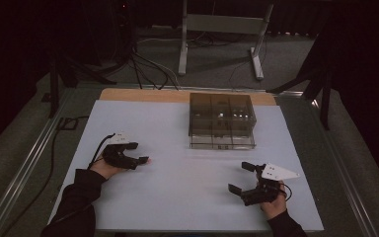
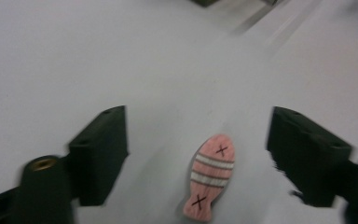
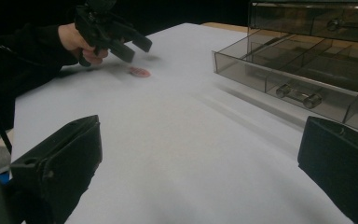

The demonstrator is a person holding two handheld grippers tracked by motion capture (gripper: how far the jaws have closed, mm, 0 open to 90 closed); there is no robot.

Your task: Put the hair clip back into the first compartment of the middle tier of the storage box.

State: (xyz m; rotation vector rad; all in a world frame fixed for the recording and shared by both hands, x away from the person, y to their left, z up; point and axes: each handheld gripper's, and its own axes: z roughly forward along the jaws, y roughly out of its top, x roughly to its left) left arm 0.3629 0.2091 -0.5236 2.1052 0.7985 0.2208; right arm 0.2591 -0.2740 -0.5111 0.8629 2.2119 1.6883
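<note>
A small pink wooden fish (image 2: 209, 178), striped white across its middle and marked with two crosses, lies flat on the white surface (image 1: 177, 187) directly between the jaws of the left gripper (image 2: 198, 154). It sits nearer the jaw on the right of the left gripper view than the other, its long axis running roughly along the jaws. Those jaws are spread, with a clear gap to the fish on both sides, so neither pad touches it. From the right gripper view the same fish (image 3: 140, 72) shows just under the left gripper's (image 3: 135, 46) tips.

This looks like the approach to a pick: the gripper is lined up over the fish but has not yet taken it. The next move likely calls for settling the jaws down to the surface and pressing them together across the fish's narrow width, keeping it centred so that it does not slide or pivot away.

The right gripper (image 1: 246, 177) is well apart, low over the surface, jaws spread and holding nothing. Ahead of it stands a smoky clear drawer box (image 1: 221, 121) with one divided drawer (image 3: 284, 70) pulled out.
</note>
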